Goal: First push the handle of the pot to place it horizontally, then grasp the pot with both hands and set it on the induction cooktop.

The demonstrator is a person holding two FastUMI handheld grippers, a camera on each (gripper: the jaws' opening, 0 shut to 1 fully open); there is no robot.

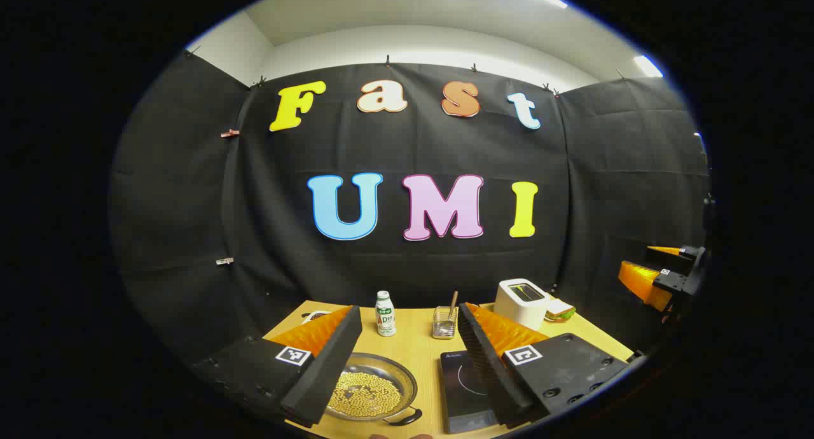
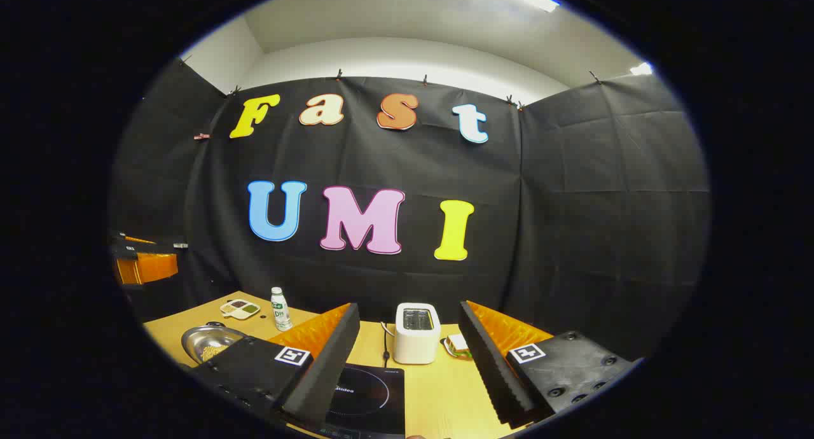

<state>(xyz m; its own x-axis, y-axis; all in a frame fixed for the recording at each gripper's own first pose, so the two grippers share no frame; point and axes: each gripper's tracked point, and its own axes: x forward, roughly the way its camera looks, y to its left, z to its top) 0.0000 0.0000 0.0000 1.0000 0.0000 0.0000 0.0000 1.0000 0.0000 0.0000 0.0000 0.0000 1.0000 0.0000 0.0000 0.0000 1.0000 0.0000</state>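
A shallow metal pot (image 1: 369,388) full of yellow beans sits on the wooden table (image 1: 420,350), low between my left gripper's fingers. One black loop handle (image 1: 407,418) shows on its near right side. The black induction cooktop (image 1: 467,391) lies just right of the pot. My left gripper (image 1: 409,308) is open above them, holding nothing. In the right gripper view, my right gripper (image 2: 408,306) is open over the cooktop (image 2: 369,391), with the pot (image 2: 206,343) off to its left. Each view catches the other gripper raised at the side: the right one (image 1: 661,273) and the left one (image 2: 143,261).
At the back of the table stand a small white bottle (image 1: 385,313), a glass cup with a spoon (image 1: 444,323), a white toaster (image 1: 521,302) and a sandwich (image 1: 559,310). A small divided dish (image 2: 240,308) lies at the far left.
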